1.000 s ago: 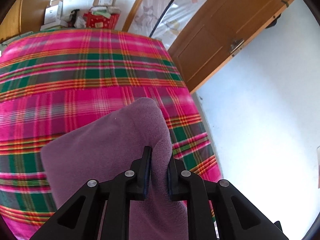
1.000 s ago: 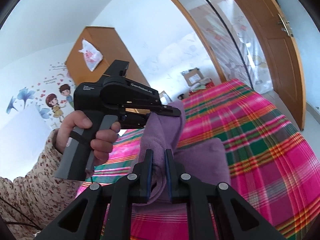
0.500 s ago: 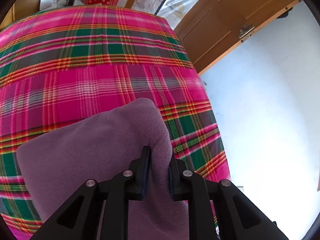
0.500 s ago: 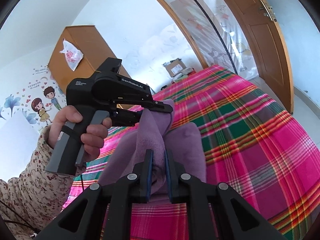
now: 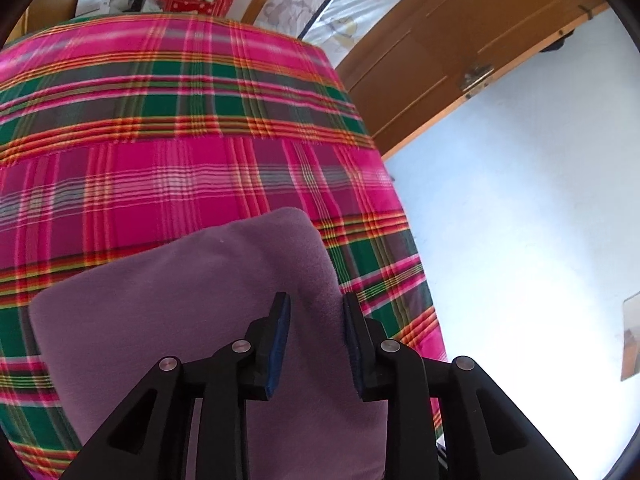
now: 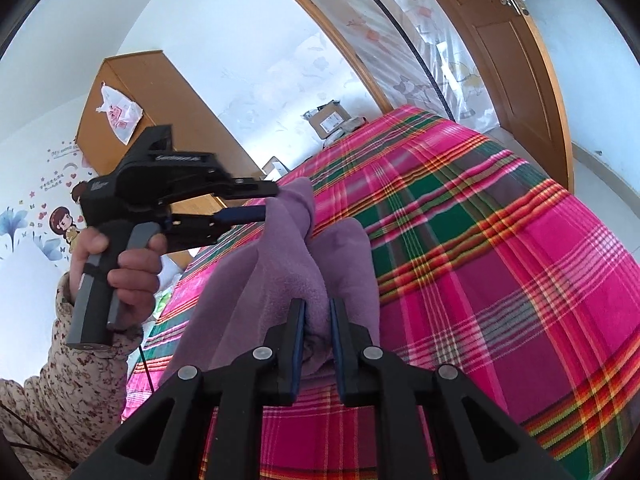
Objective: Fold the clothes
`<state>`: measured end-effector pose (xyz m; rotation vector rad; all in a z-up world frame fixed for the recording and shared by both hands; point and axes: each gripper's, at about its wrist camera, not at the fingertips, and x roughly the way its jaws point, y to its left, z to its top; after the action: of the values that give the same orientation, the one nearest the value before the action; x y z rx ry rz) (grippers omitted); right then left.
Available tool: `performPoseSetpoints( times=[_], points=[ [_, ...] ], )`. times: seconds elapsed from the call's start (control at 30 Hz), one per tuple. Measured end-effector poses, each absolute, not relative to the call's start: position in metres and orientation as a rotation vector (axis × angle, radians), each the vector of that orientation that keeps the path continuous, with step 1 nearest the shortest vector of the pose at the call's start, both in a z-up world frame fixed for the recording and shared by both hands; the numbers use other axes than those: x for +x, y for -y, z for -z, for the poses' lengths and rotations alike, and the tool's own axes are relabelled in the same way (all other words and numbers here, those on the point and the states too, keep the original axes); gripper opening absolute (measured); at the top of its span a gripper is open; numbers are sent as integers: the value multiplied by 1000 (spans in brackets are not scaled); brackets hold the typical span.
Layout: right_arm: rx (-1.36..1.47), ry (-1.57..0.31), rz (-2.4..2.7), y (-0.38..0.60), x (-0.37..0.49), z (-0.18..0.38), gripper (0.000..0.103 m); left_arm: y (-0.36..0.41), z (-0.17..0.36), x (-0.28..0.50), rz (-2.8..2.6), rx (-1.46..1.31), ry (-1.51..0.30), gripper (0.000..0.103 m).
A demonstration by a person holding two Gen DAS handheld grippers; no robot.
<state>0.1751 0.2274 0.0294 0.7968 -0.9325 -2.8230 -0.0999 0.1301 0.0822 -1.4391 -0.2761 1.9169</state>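
Purple fleece garment (image 6: pixel 280 280) lies part-folded on the plaid bed (image 6: pixel 500 240), my right gripper (image 6: pixel 316 320) clamps its near fold, left gripper (image 5: pixel 314 320) fingers just opening and straddling cloth loosely; next I'd release right, smooth flat.

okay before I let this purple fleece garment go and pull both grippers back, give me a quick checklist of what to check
1. Left gripper released: ok; its jaws have just been opening, and the purple fleece garment sits loose between them.
2. Right gripper released: not ok; shut on the fleece.
3. Folded edge down on the pink and green plaid bedspread: not ok; a corner stands raised.
4. Fold edges aligned: cannot tell.
5. Bedspread ahead free of clutter: ok.
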Motion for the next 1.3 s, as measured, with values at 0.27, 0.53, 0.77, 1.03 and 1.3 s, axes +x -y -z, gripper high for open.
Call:
performPoseSetpoints(
  times=[0.27,0.53,0.77,1.03,1.3],
  points=[
    [851,1020,2818,-237,179,-14,15,-91,-91,-104,-1983,-1401,322,31],
    [882,1054,2858,-244,190,-11,20,-40,-82,-94,-2042,-1403,358,31],
    [845,970,2978,-245,196,-33,20,5,-69,-79,-2075,-1421,431,31],
    [948,526,2997,-193,160,-42,37,29,-50,-60,-2039,-1454,501,31],
    [1074,413,3028,-196,176,-26,43,41,-42,-49,-2029,-1445,511,35]
  ],
)
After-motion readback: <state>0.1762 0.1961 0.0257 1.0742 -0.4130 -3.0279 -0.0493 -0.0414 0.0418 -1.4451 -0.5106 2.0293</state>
